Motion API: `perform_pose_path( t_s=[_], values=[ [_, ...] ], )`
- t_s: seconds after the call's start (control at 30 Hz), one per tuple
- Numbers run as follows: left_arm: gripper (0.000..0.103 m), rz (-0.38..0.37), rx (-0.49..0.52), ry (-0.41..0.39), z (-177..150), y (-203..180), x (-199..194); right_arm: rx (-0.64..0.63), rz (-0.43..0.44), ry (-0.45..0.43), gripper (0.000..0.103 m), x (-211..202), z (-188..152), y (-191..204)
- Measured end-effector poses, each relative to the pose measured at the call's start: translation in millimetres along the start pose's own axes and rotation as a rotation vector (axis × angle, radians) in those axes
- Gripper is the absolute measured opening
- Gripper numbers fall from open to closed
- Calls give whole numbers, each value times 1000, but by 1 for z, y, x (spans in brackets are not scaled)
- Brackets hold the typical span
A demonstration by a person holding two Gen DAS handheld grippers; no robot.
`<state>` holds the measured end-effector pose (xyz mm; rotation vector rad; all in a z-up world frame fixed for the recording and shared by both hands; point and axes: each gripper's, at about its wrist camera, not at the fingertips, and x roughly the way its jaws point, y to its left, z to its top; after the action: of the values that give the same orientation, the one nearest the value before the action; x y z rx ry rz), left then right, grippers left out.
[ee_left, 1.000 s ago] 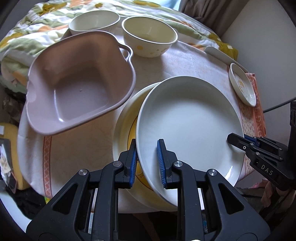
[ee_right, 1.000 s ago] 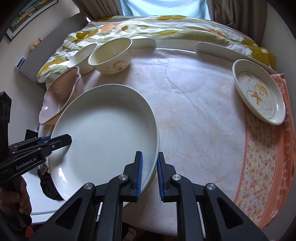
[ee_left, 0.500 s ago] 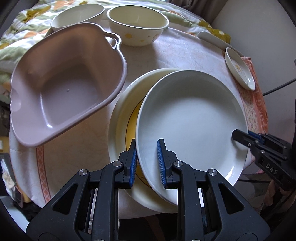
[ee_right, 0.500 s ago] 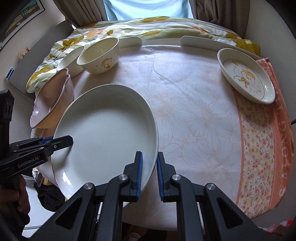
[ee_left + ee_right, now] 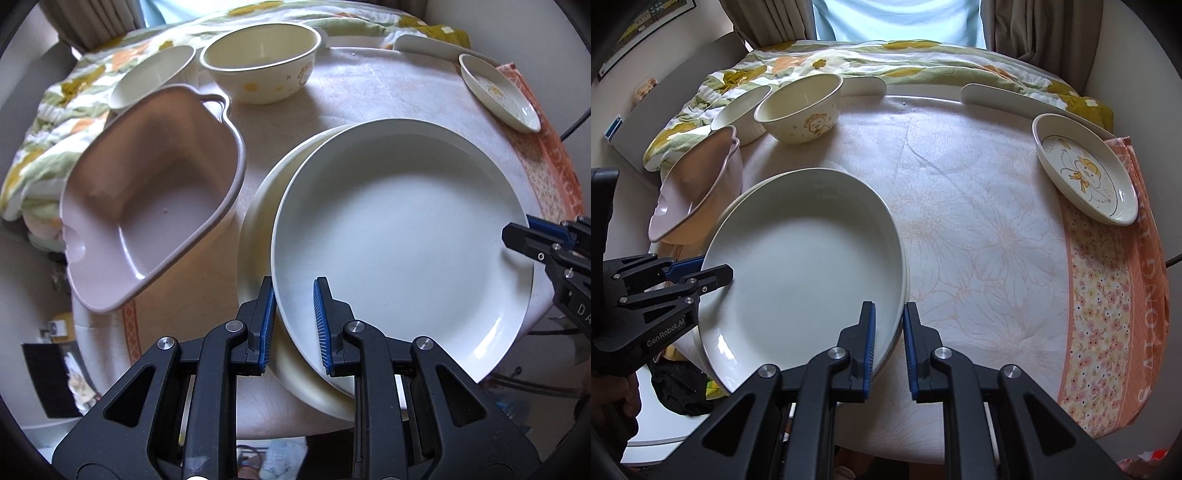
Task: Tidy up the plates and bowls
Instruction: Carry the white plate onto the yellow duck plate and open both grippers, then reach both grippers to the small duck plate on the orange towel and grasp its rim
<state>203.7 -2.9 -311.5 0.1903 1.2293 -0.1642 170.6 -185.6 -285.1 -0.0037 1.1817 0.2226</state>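
Note:
A large white plate (image 5: 399, 236) lies on top of a cream plate (image 5: 258, 206) at the table's near left; it also shows in the right wrist view (image 5: 805, 280). My left gripper (image 5: 294, 321) straddles the white plate's left rim, jaws slightly apart around it. My right gripper (image 5: 889, 343) straddles the rim on the opposite side, jaws a little apart. A pink square bowl (image 5: 147, 218) sits to the left. A cream bowl with a cartoon print (image 5: 799, 107) and a plain white bowl (image 5: 742, 110) stand at the back left. A small duck-print dish (image 5: 1086, 170) sits at the right.
The round table (image 5: 979, 229) has a pale floral cloth with an orange patterned border (image 5: 1108, 295) on the right. A flowered quilt (image 5: 886, 62) lies behind it. White chair backs (image 5: 1008, 98) rise at the far edge.
The white plate has come down onto the cream plate, now covering its yellow centre. Both grippers' jaws have opened slightly around its rim. The views have shifted a little.

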Motion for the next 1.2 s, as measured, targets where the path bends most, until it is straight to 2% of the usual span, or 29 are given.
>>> perform_pose_path(
  t_s=[0.17,0.23,0.33,0.4,0.77,0.83,1.07,1.1,1.13,1.17,1.2],
  values=[
    [18,45,26,-8,-1,-4,-2,-9,-11,-1,14,1,0,2],
    [18,80,52,-14,-2,-9,-4,-7,-13,-1,14,1,-1,2],
    [18,176,108,-37,-3,-19,-8,-8,-16,-2,14,1,-1,2],
    [18,200,114,-41,-3,-19,-8,-8,-19,-4,14,0,-1,3],
    [18,150,84,-58,1,-11,-17,4,-18,-3,14,-2,-1,4],
    [18,135,81,-84,1,-12,-28,23,-20,-17,14,-8,-1,2],
    [19,-26,62,-265,29,-11,-96,136,27,-97,14,-52,8,-18],
    [24,-55,64,-276,35,-11,-101,159,28,-113,23,-59,8,-23],
    [43,-95,63,-293,42,-12,-108,179,22,-138,33,-69,8,-27],
    [64,-122,61,-308,48,-13,-111,190,17,-160,69,-77,7,-30],
    [103,-154,56,-338,54,-13,-118,201,19,-194,102,-88,5,-35]
  ],
)
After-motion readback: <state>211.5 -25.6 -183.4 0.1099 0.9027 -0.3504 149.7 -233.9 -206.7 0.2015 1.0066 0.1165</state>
